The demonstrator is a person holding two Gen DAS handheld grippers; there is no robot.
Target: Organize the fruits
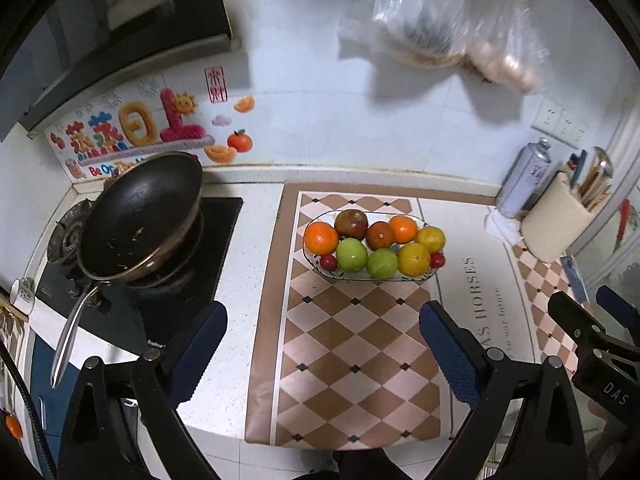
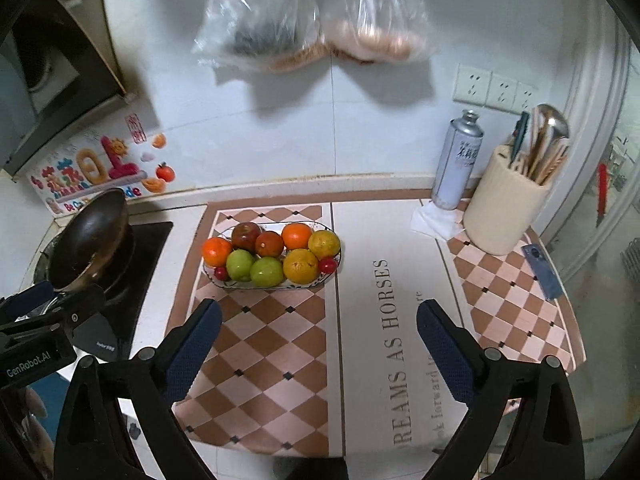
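An oval white plate (image 1: 362, 275) (image 2: 240, 283) stands on the checkered mat, piled with fruit: oranges (image 1: 320, 238) (image 2: 216, 251), two green apples (image 1: 351, 255) (image 2: 240, 265), dark red apples (image 1: 351, 223) (image 2: 246, 236), yellow citrus (image 1: 414, 259) (image 2: 301, 266) and small red fruits (image 1: 328, 261) (image 2: 327, 265). My left gripper (image 1: 322, 340) is open and empty, held back from the plate above the mat. My right gripper (image 2: 318, 340) is open and empty, to the right of the plate's near side. Each gripper shows at the edge of the other's view.
A black frying pan (image 1: 140, 216) (image 2: 90, 236) sits on the stove at left. A spray can (image 2: 456, 160), a cream utensil holder (image 2: 506, 208) and a phone (image 2: 543, 272) stand at right. Plastic bags (image 2: 312, 20) hang on the wall above.
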